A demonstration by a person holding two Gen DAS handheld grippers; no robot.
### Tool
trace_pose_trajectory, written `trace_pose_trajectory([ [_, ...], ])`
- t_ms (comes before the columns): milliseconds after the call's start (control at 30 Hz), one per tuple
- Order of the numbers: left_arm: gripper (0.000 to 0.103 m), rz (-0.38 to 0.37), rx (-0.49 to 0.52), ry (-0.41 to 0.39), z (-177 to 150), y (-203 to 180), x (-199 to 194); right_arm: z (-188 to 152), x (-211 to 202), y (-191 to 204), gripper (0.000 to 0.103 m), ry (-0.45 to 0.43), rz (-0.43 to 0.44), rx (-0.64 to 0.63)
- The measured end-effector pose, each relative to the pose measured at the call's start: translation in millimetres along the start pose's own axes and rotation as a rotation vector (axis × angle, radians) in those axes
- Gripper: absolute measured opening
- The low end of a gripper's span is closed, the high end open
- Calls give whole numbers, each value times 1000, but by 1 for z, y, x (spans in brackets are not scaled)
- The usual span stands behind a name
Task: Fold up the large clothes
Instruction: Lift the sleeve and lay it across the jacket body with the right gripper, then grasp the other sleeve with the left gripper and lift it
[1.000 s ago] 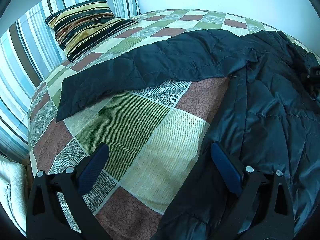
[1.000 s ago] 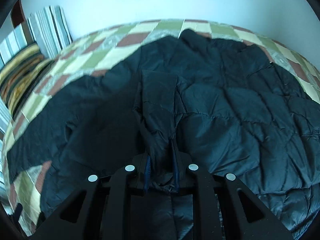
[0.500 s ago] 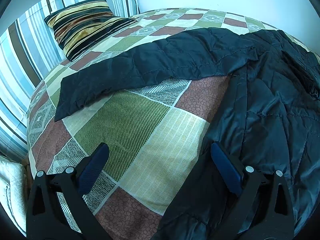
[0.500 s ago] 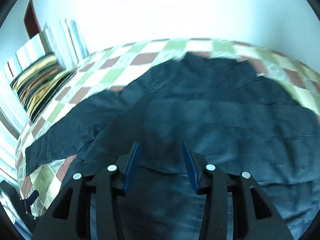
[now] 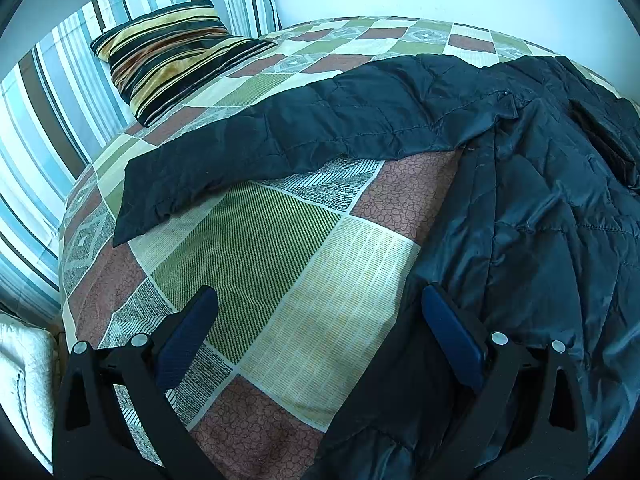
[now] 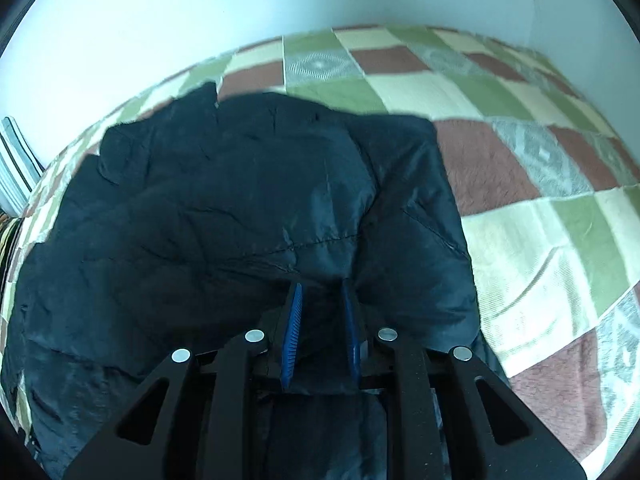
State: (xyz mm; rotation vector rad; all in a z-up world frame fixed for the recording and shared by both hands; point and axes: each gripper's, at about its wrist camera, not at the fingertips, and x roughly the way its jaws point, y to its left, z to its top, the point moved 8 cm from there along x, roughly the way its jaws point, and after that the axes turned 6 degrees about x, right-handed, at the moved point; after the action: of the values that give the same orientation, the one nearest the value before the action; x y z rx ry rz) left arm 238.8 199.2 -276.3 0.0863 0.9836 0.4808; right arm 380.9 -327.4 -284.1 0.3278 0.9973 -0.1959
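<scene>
A black quilted jacket (image 5: 540, 200) lies spread on the patchwork bedspread (image 5: 280, 260), one sleeve (image 5: 280, 136) stretched out toward the pillow. My left gripper (image 5: 318, 294) is open wide, low over the bedspread, its right finger above the jacket's near edge and nothing between the pads. In the right wrist view, my right gripper (image 6: 322, 286) sits near the right side of the jacket (image 6: 200, 220). Its jaws are closing, standing narrow with a fold of the black fabric pinched between the blue pads.
A striped pillow (image 5: 168, 52) leans against striped cushions (image 5: 48, 120) at the head of the bed. A white wall runs behind the bed. Bare bedspread (image 6: 540, 240) shows to the right of the jacket. A pale padded thing (image 5: 24, 380) sits off the bed's lower left.
My right gripper let go of the ridge in the jacket's middle, opened, swung right to the jacket's side and closed on fabric there. The left gripper has not moved.
</scene>
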Motion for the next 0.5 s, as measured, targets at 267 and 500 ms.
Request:
trace_pose_trajectory([
  [267, 101, 4, 4, 0, 0, -1, 0, -4, 9, 2, 19, -58, 0, -20],
  [500, 101, -36, -30, -15, 2, 15, -8, -6, 7, 1, 20, -86, 11, -18],
])
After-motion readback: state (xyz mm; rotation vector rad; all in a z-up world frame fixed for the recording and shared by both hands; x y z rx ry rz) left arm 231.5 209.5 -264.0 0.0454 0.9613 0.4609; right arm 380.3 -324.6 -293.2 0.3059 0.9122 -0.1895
